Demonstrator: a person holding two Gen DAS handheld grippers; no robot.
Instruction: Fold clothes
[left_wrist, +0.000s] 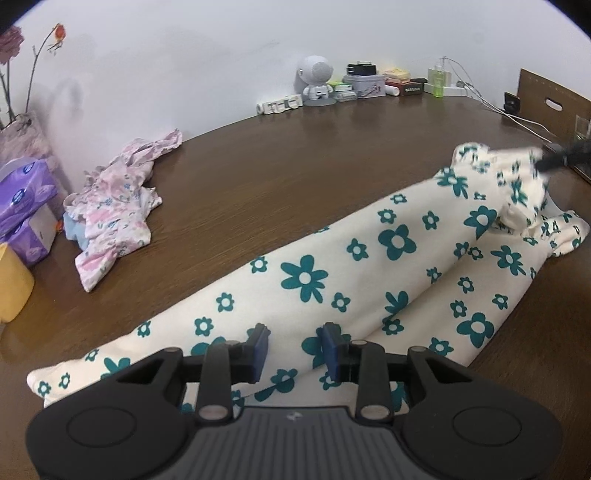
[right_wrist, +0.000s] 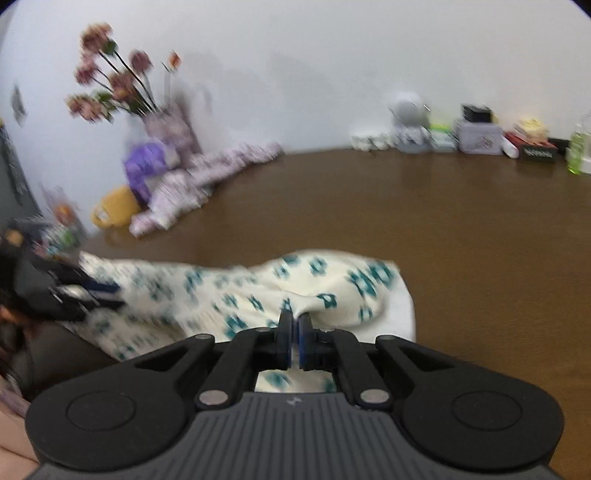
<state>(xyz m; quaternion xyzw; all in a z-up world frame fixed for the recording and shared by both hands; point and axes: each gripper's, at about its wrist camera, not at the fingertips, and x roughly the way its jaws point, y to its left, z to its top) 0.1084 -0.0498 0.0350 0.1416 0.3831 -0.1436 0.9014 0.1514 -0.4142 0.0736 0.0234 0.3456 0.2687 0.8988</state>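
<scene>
A cream garment with teal flowers (left_wrist: 306, 280) lies stretched across the brown table (left_wrist: 295, 166). My left gripper (left_wrist: 294, 345) hovers low over its near end with the jaws apart and no fabric pinched between the blue pads. My right gripper (right_wrist: 294, 325) is shut on a fold of the same garment (right_wrist: 325, 280), which bunches up at its tips. In the left wrist view the right gripper (left_wrist: 561, 157) shows as a dark blur at the far right, holding the garment's far end lifted. The left gripper (right_wrist: 85, 291) appears blurred at the left edge of the right wrist view.
A crumpled pink floral garment (left_wrist: 114, 214) lies at the left, beside purple tissue packs (left_wrist: 26, 206) and a yellow cup (left_wrist: 11, 284). Along the back wall stand a white robot figure (left_wrist: 317, 81), a tin box (left_wrist: 364, 85) and a green bottle (left_wrist: 437, 79). Cardboard (left_wrist: 550, 99) and cables sit at the right.
</scene>
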